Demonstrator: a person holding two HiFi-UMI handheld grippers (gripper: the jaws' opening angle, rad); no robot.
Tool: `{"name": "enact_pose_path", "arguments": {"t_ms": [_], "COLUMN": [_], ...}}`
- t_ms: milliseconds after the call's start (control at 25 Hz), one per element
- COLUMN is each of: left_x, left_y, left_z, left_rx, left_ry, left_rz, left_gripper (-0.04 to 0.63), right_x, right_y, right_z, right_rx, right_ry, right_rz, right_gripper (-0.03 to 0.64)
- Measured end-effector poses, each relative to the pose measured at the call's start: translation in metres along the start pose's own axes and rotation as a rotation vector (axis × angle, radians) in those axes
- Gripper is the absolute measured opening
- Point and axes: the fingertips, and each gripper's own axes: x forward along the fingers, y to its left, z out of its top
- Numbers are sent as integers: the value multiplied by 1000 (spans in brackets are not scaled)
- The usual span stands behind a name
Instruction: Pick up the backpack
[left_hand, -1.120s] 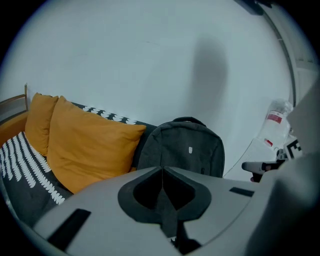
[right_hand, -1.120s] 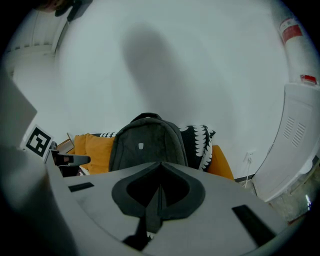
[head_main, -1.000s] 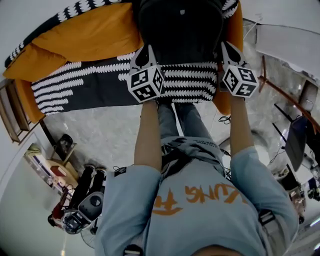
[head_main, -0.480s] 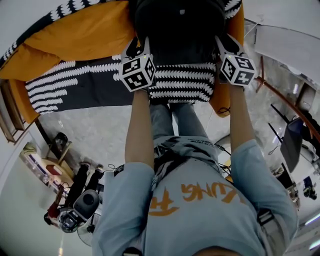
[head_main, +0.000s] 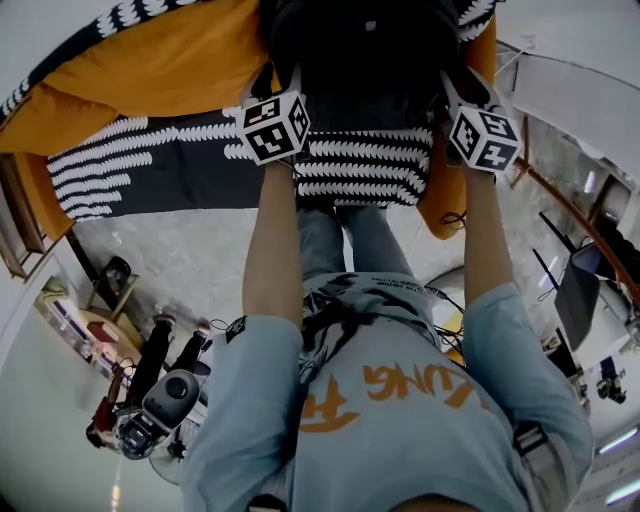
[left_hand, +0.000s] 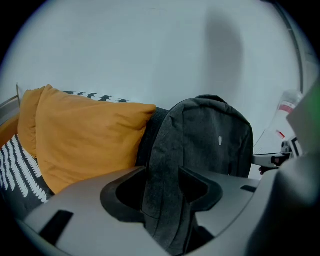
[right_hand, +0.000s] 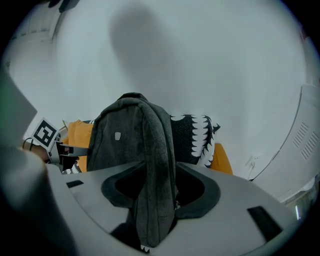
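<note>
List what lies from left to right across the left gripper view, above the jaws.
black-and-white patterned blanket → orange pillow → dark grey backpack

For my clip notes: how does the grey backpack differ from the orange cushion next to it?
The backpack is dark grey and upright; the orange cushion is bright and slumped. The backpack's sides sit inside the left tongs and right tongs, whose jaws have just been opening; the cushion is untouched. Both sit on the patterned throw.
</note>
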Motion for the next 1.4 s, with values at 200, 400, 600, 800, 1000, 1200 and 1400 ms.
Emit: {"name": "enact_pose_path", "arguments": {"t_ms": [200,400,600,800,1000,1200,1400], "left_x": [5,13,18,3,-28,-52,-78], "left_y": [4,13,12,10,7,-1,-6], "left_z": [-1,-2,-5,-11,-19,-30,-36], "left_rx": [15,12,6,37,4,-18,-41], "left_ry": [6,19,20,71,105,128,128], "left_rz": [-2,9,1,-31,-49,-77,-106], "left_gripper": [215,219,195,116,88,73,68], "right_x": [15,28,29,18,-10,-34,-58], "right_y": [-2,0,6,12,26,30,38], "right_z": [1,-1,-7,-12,-17,-32,-38], "right_rx": [-26,-17,60,71,77,122,170], "right_ry": [29,39,56,146,176,204,199], "right_rz": [17,53,137,196,170,139,120], "right_gripper": [181,181,132,97,80,66,63]}}
